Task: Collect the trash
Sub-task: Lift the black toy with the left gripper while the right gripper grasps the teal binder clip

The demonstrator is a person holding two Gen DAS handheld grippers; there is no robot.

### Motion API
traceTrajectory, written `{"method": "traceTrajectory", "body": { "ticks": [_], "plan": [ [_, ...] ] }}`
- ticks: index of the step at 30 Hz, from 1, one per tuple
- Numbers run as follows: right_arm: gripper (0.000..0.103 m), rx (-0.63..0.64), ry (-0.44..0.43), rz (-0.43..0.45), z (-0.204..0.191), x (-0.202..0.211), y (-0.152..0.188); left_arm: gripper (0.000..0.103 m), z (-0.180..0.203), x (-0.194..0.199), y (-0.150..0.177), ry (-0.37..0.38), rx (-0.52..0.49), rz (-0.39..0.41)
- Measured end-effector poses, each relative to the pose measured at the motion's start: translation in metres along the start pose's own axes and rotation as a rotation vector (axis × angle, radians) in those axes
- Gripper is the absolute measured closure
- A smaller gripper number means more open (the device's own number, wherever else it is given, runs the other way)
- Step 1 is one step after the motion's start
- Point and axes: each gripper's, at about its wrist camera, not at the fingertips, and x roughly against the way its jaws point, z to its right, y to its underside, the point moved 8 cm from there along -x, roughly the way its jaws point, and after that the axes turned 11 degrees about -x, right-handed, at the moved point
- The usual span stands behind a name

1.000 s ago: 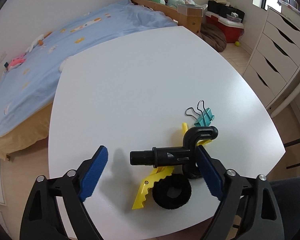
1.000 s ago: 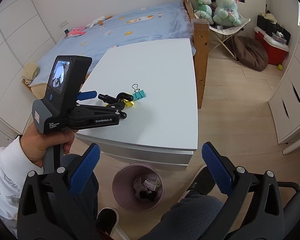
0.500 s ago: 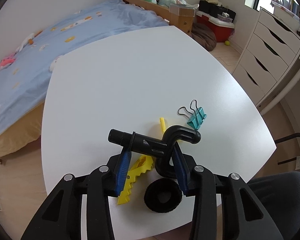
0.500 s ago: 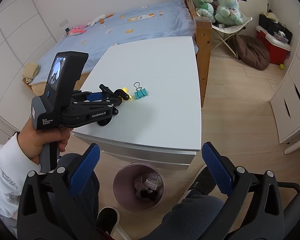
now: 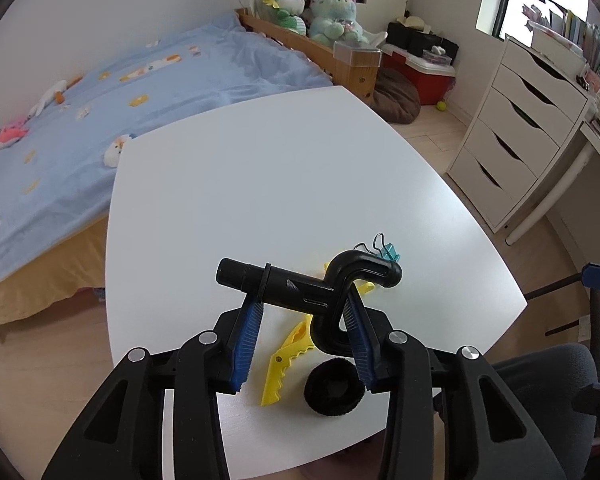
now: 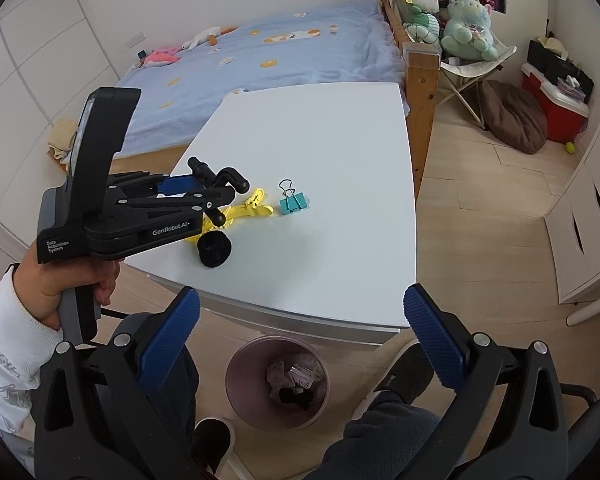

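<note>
black pipe-shaped fitting clamped in left claw, lifted just clear of the white bench, over the near edge of it. blue pads pressing on it at two spots: one on the straight tube, the other on the curved part. jaws just been closing, now narrowed onto the fitting, roughly a third open.

long axis running crosswise to the claw, near level, slightly tilted. open tube end pointing left in left wrist view, hooked s-bend end pointing right and away toward the teal binder clip. in right wrist view same fitting sticking out both sides of the claw.

risks, judged: grip off-centre and on round surfaces, so could roll or swing in the pads when carried; curved end heavier-looking, might droop. could also snag the yellow clip lying just under it, or nudge the black foam ring off the bench edge. bin sits on the floor below the bench front, partly tucked under, so a drop from too far back hits the bench lip instead.

right claw wide open, nothing in it, hanging over the bin and floor. bed and drawers beyond, not involved.
</note>
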Motion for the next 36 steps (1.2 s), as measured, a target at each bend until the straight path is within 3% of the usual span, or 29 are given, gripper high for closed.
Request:
{"method": "traceTrajectory", "body": {
  "ticks": [17, 25, 29, 36],
  "plan": [
    [0.003, 0.186, 0.015, -0.010, -0.026, -0.050, -0.055, 0.063, -0.020, 0.023, 0.003, 0.008, 0.023, 0.045],
    [0.005, 0.291, 0.041, -0.059, -0.037, -0.086, -0.073, 0.063, -0.028, 0.026, 0.010, 0.011, 0.044, 0.052],
    [0.031, 0.326, 0.041, -0.110, -0.041, -0.105, -0.073, 0.063, -0.034, 0.025, 0.014, 0.008, 0.055, 0.049],
    [0.054, 0.337, 0.025, -0.161, -0.043, -0.124, -0.069, 0.063, -0.038, 0.025, 0.018, 0.012, 0.065, 0.048]
  ]
}}
